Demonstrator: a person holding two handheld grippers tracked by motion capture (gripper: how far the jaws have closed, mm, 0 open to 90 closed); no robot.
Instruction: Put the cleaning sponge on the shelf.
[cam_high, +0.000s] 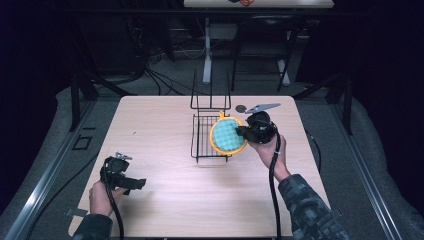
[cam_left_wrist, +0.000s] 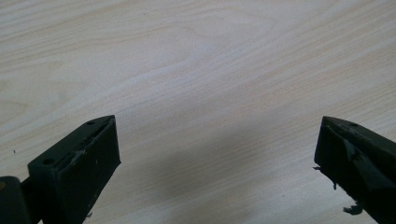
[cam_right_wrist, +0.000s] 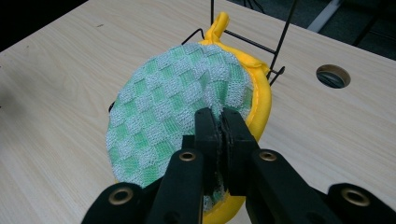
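Between your right gripper's (cam_right_wrist: 219, 122) closed jaws sits the pad's (cam_high: 227, 135) edge, held tilted over the rack (cam_high: 206, 136). Your right hand (cam_high: 272, 152) reaches in from the rack's right; your left gripper (cam_left_wrist: 217, 161) rests apart, jaws wide.

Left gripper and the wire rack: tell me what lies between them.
Nothing: in the high view only bare table stretches from the left gripper to the wire rack.
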